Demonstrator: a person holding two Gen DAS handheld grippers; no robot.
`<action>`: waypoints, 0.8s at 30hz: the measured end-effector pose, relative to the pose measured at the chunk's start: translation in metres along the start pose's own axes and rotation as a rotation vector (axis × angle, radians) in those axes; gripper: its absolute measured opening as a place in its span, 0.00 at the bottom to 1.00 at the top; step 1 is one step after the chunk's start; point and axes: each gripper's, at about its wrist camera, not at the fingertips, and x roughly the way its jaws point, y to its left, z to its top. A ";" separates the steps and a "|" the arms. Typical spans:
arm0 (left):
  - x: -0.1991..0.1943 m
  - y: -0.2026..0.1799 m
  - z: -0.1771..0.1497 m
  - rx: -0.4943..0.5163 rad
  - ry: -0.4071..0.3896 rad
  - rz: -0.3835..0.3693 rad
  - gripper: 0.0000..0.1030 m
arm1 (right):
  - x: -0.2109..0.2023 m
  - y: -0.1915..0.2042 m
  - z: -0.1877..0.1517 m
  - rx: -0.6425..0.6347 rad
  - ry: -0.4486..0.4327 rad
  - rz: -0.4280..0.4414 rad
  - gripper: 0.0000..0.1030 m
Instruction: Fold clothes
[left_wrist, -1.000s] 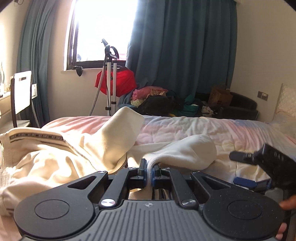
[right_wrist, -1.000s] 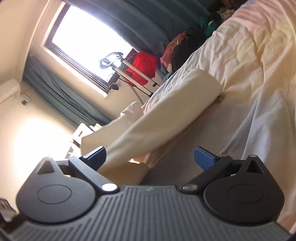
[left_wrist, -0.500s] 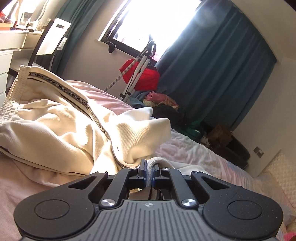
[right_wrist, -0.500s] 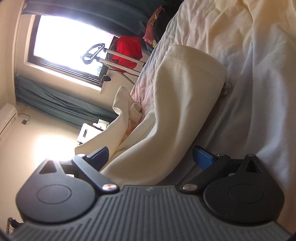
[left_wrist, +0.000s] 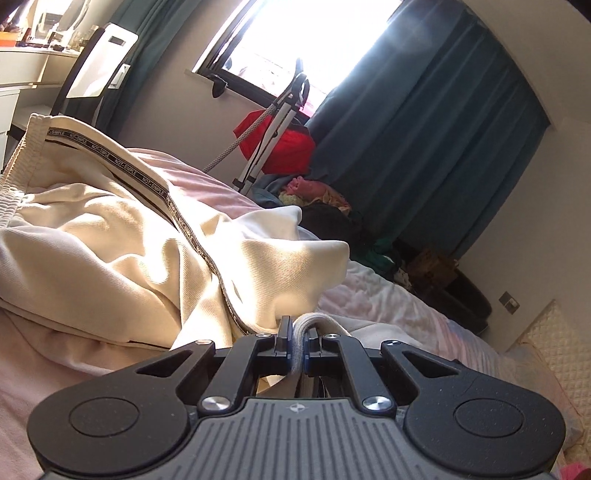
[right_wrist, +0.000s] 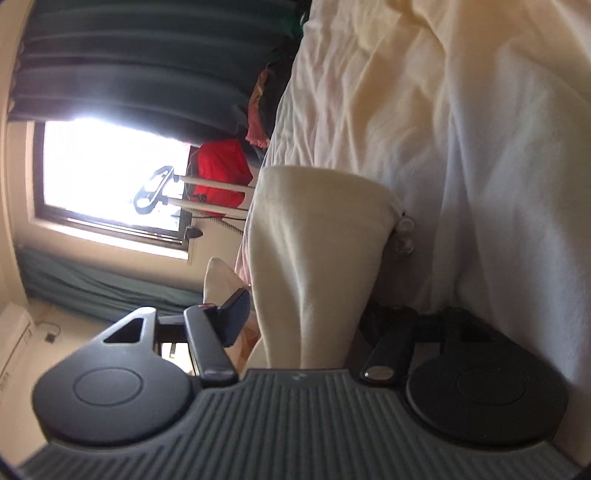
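Cream trousers with a dark lettered side stripe lie bunched on the bed. My left gripper is shut on a folded edge of the trousers' cloth, which rises between the fingertips. In the right wrist view, rolled sideways, one cream trouser leg runs between the fingers of my right gripper. That gripper is open, the left finger beside the leg and the right finger in shadow against the sheet.
A red bag hangs on a white stand by the window. A pile of clothes lies past the bed's far side under teal curtains. A chair and desk stand at the left. A quilted headboard is at right.
The left gripper has carried its held cloth left and low, tilting its view. The right gripper has rolled further and moved in, so the trouser leg now lies between its open fingers.
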 end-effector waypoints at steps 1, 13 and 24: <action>0.001 -0.003 -0.003 0.011 0.006 -0.001 0.06 | -0.002 0.000 0.005 0.011 -0.010 -0.006 0.55; 0.034 -0.052 -0.053 0.161 0.117 -0.064 0.27 | -0.054 0.053 0.057 -0.193 -0.158 -0.108 0.09; 0.045 -0.066 -0.069 0.169 0.141 -0.217 0.61 | -0.148 0.011 0.120 -0.164 -0.381 -0.215 0.09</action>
